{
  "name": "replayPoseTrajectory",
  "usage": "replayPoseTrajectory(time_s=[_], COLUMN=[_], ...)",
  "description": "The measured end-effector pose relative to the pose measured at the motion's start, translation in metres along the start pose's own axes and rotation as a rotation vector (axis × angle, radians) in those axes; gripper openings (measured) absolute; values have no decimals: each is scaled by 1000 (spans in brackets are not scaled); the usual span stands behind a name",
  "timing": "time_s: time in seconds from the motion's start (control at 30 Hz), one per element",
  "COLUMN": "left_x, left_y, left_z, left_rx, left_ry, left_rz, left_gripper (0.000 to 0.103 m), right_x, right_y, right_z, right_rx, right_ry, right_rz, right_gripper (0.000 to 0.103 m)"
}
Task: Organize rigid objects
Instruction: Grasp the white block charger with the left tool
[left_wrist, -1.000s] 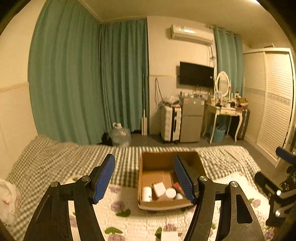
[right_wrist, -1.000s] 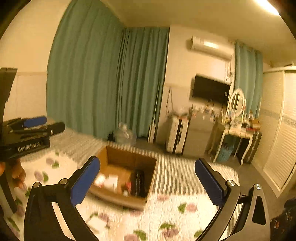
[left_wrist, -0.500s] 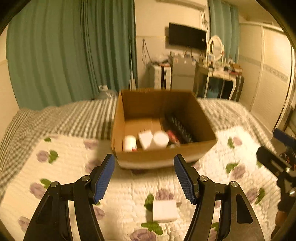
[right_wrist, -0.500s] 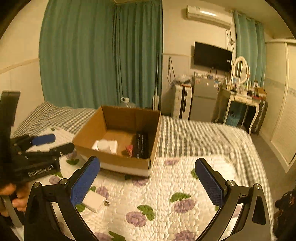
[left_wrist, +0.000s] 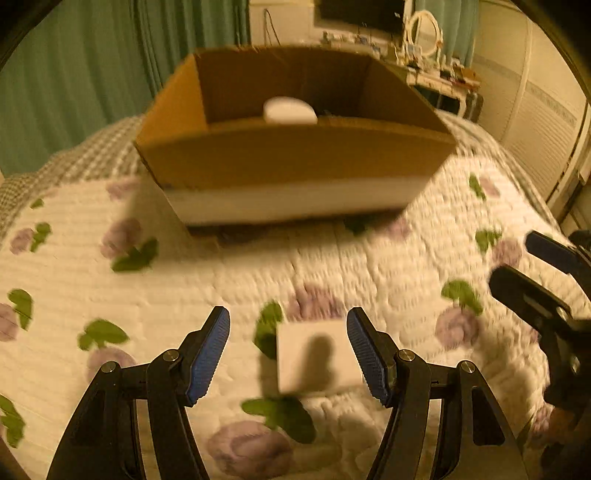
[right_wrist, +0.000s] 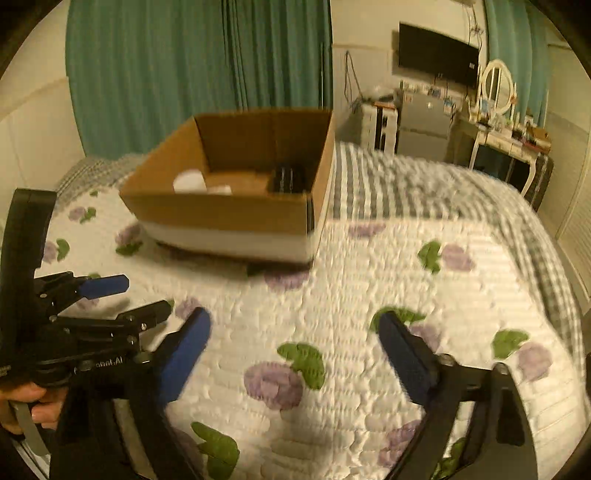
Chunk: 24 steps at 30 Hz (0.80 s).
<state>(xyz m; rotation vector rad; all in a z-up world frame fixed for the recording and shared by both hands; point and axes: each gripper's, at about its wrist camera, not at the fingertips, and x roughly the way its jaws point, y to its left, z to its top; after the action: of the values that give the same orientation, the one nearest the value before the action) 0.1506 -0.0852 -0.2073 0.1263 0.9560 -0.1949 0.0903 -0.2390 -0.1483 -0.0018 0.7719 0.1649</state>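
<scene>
A small white flat box (left_wrist: 317, 356) lies on the floral quilt (left_wrist: 369, 266), low between the blue pads of my left gripper (left_wrist: 287, 313), which is open and not touching it. Beyond it stands an open cardboard box (left_wrist: 295, 162) holding a white round item (left_wrist: 290, 110). In the right wrist view the same cardboard box (right_wrist: 221, 218) also shows a black item (right_wrist: 288, 179). My right gripper (right_wrist: 291, 319) hangs over bare quilt, its jaws closing with nothing between them. The left gripper (right_wrist: 146, 295) sits at its left, hiding the white box.
A grey checked blanket (right_wrist: 406, 184) covers the far part of the bed. Green curtains (right_wrist: 184, 74) hang behind. A suitcase (right_wrist: 376, 127), a small fridge (right_wrist: 424, 122) and a dressing table (right_wrist: 506, 140) stand past the bed's end. A hand (right_wrist: 22, 400) holds the left gripper.
Both grippers have sunk and tipped down toward the bed. The cardboard box now looms close, the white flat box has come between the left fingers, and the right jaws have narrowed.
</scene>
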Motion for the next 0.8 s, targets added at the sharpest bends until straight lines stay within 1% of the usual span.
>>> replayPoseTrajectory(time_s=[0.07,0.13,0.2,0.23,0.33,0.4,0.43,0.47,0.5,0.53,0.63,0.8], left_x=[8,20,35,37,40,39,39,38,37,35,32,22], left_y=[-5,-13,-14,-13,-10,-8,-7,-7,-6,-4,-4,-2], left_z=[-6,-11,-15,-17,-19,-21,-22,-23,-23,-23,-25,-28], left_rx=[19,53,52,45,24,16,13,10,8,8,11,-1], left_ry=[19,54,114,117,110,102,97,92,87,83,75,54], left_rz=[-11,-5,-2,-7,-21,-32,-38,-47,-60,-66,-60,-39], left_gripper=[69,69,69,69,69,67,66,64,58,55,55,54], right_x=[11,20,28,32,42,50,53,53,53,53,50,44], right_y=[-1,-1,2,4,10,13,15,15,15,15,16,24], right_z=[-5,-10,-14,-16,-22,-26,-28,-30,-30,-31,-31,-31], right_rx=[5,6,0,-4,-20,-26,-31,-35,-36,-37,-43,-78], right_ry=[36,69,99,113,156,188,198,201,203,202,197,183], right_rz=[7,15,22,25,38,47,43,38,36,36,30,24], right_gripper=[86,84,78,77,72,64,64,64,64,64,64,57])
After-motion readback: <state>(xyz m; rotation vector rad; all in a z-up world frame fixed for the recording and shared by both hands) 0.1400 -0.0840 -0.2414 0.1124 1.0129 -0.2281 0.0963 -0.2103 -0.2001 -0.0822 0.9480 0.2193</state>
